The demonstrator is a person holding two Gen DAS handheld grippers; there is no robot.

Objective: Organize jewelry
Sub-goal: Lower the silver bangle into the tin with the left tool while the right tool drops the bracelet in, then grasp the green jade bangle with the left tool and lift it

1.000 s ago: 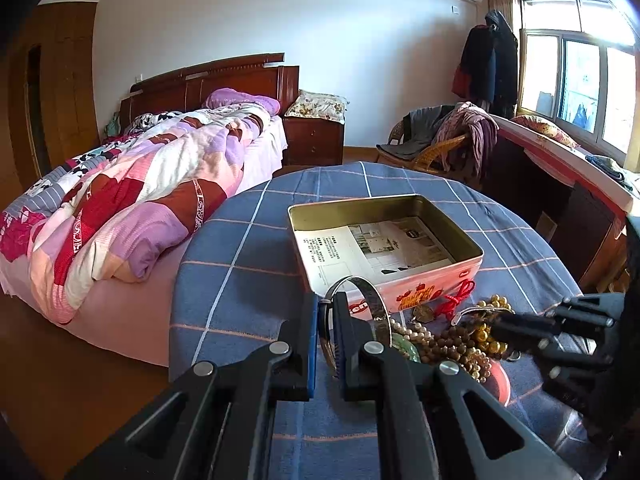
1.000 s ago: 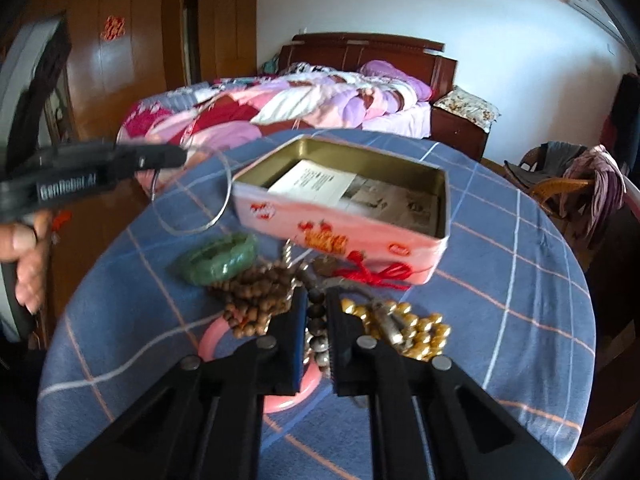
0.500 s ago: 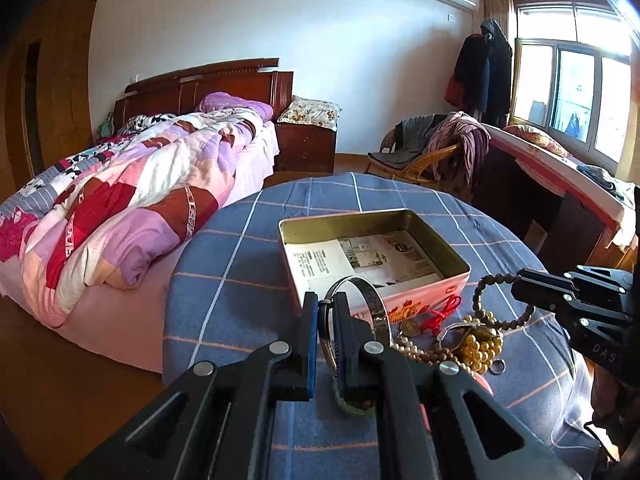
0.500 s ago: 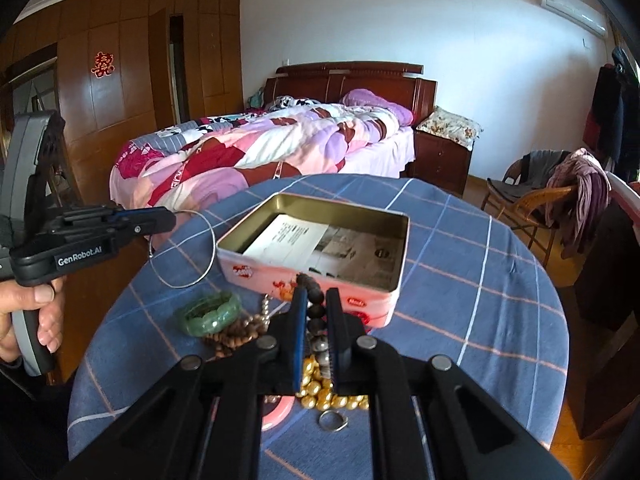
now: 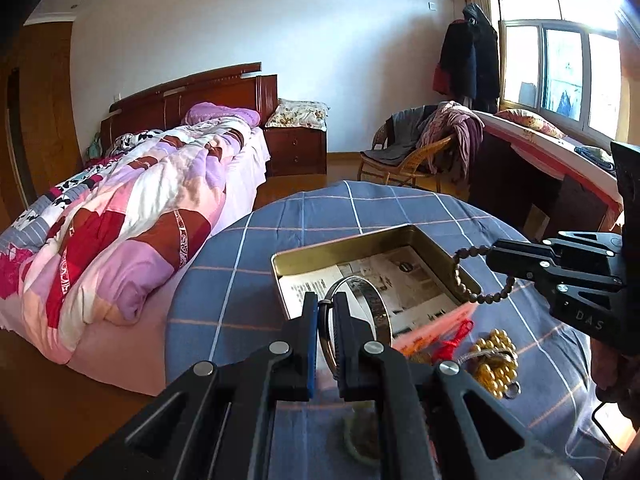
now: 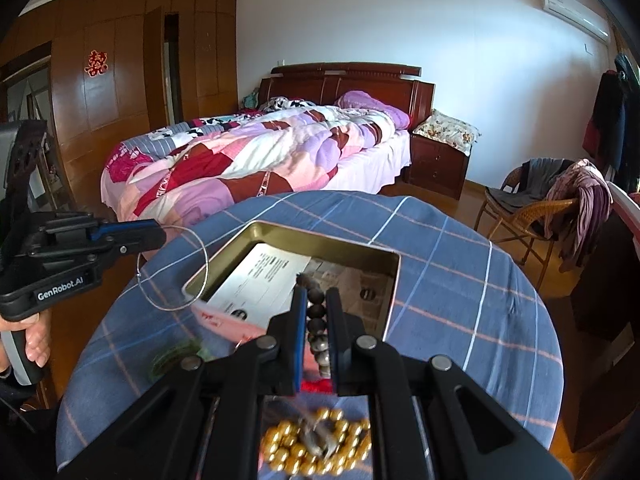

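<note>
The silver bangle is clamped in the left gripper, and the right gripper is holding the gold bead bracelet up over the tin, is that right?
Not quite. The right gripper holds the dark bead bracelet, as the left wrist view shows; the gold bead bracelet lies on the table. The silver bangle is indeed in the left gripper, by the tin.

2 tongs (image 5: 326,308) (image 6: 316,308), 1 tin (image 5: 296,264), 2 bangles (image 5: 368,304) (image 6: 172,356), 2 bead strings (image 5: 464,280) (image 5: 494,360).
</note>
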